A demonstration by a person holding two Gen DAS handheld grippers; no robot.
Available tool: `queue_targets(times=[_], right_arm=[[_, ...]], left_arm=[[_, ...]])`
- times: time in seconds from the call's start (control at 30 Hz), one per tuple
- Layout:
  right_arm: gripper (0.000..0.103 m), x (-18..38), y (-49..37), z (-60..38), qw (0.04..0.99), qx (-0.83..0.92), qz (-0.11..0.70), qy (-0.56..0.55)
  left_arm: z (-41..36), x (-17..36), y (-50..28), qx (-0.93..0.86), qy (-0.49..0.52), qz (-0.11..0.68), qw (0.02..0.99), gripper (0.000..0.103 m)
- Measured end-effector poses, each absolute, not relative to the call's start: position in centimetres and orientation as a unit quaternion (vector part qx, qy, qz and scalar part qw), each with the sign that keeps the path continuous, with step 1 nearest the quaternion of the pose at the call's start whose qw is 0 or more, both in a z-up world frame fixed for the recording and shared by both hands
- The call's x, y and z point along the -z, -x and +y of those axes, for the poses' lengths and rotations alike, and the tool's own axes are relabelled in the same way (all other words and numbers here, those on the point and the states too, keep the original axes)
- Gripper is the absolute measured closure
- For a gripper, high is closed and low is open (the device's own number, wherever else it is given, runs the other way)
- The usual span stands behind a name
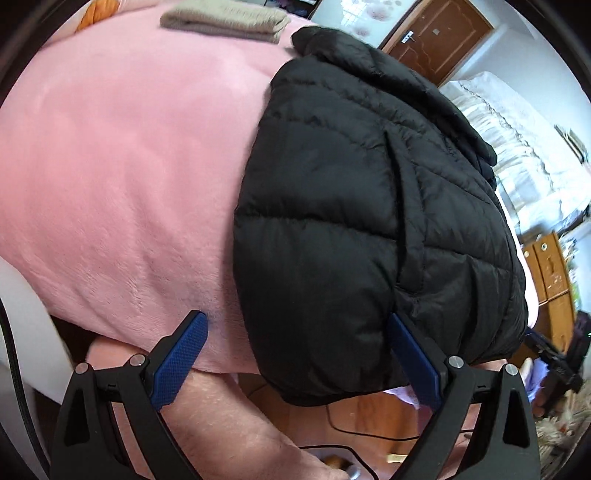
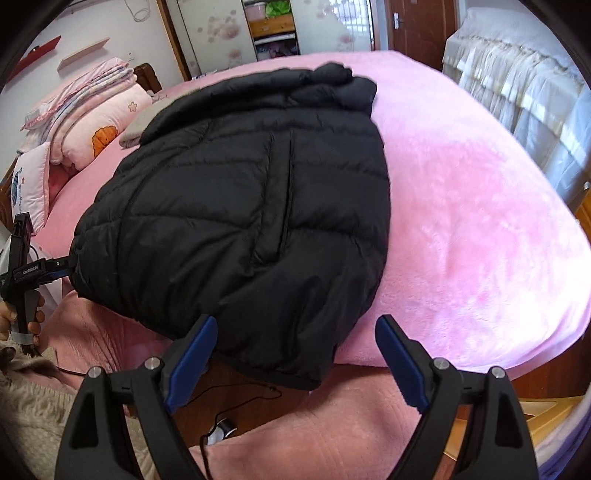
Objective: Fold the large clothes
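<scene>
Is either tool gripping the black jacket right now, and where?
No. Left tool and right tool both stand open at the black jacket's hem; nothing is held.

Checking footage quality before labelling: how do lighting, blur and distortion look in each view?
Left wrist: strong fisheye bend, dark vignette corners; jacket sharp, right-edge furniture smeared. Right wrist: same bend; blanket washed out by bright light, jacket dark but its quilting is readable.

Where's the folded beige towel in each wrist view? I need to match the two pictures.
Left wrist: beige towel at top centre-left, on the pink blanket, beyond the black jacket.
Right wrist: only a corner of it shows at left, behind the jacket's collar.
Shared landmark: the black jacket's hem hanging over the bed edge.
</scene>
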State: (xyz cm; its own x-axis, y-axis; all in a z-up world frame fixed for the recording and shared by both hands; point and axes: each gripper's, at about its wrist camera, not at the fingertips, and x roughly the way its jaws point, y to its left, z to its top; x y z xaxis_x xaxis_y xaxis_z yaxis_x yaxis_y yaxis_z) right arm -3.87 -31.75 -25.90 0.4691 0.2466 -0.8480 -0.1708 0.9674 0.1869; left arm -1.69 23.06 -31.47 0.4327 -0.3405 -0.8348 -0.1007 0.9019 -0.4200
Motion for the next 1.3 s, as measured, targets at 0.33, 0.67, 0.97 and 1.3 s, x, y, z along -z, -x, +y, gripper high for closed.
queue_targets(times=[0.33, 0.67, 0.97, 1.3], right_arm=[[0.027, 30.7, 1.3, -32.3, 0.816, -0.149, 0.547, -0.115], [0.060, 31.6, 1.3, -32.6, 0.799, -0.188, 0.550, -0.154], [0.085, 31.3, 1.2, -32.8, 0.794, -0.204, 0.546, -0.172], [0.095, 25.3, 3.0, -31.8, 0.847, -0.207, 0.479, -0.099]], left_arm=[[23.0, 33.4, 0.9, 0.092, 0.238, 0.529, 0.809, 0.006], [21.0, 33.4, 0.6, 0.135, 0.227, 0.544, 0.797, 0.008], [19.9, 33.4, -0.2, 0.168, 0.233, 0.551, 0.783, 0.073], [19.2, 28.4, -0.5, 0.198, 0.215, 0.527, 0.798, 0.093]])
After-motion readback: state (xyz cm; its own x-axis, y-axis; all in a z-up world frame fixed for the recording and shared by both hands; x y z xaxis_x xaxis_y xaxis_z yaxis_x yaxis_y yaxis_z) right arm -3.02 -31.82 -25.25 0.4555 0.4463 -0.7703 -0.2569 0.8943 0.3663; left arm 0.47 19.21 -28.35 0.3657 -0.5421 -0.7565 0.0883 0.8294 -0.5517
